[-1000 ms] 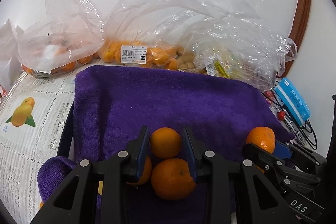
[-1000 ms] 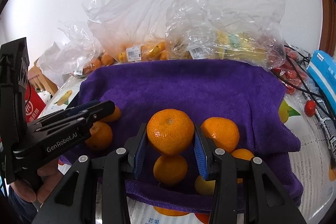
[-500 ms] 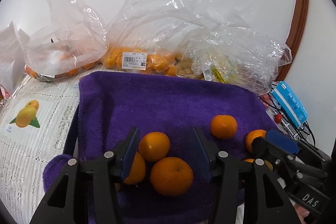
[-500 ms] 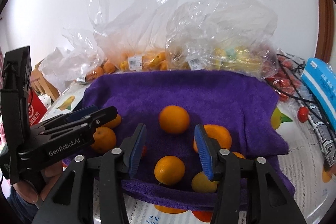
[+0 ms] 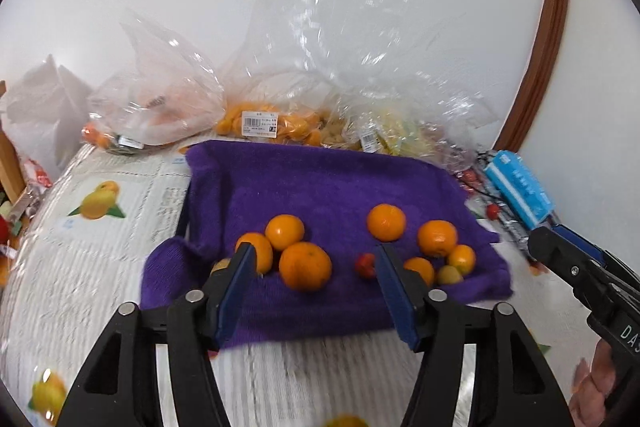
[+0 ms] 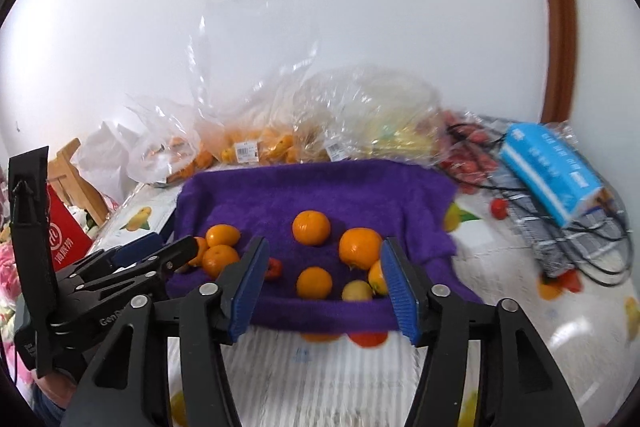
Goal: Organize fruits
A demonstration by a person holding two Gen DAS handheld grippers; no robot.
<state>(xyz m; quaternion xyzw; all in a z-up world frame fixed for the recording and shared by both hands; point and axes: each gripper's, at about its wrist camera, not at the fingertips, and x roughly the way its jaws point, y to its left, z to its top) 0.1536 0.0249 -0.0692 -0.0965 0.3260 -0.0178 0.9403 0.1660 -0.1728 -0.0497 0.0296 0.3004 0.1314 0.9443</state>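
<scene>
Round, glossy oranges (image 5: pixel 305 265) lie loose on a fuzzy purple towel (image 5: pixel 320 183) (crinkled clear bags (image 6: pixel 360 119) behind). Left gripper (image 5: pixel 312 281) and right gripper (image 6: pixel 323 277), jaws just opening, stand released above the near edge, flat blue pads gripping nothing.

A towel (image 5: pixel 320 183) is spread on the table (image 5: pixel 100 267), reaching from near its back edge toward the front. On the towel's near half two groups of oranges are laid: three (image 5: pixel 305 265) touching one another toward the left edge, and a looser group (image 5: pixel 437 237) toward the right edge, with one orange (image 5: pixel 386 222) set apart behind it. A small fruit (image 5: pixel 365 264) is placed between the groups. Along the table's back edge, behind the towel, plastic bags (image 5: pixel 276 123) of fruit are lined up against the wall. A packet (image 5: pixel 520 189) is found at the table's right edge, beside the towel's far right corner
</scene>
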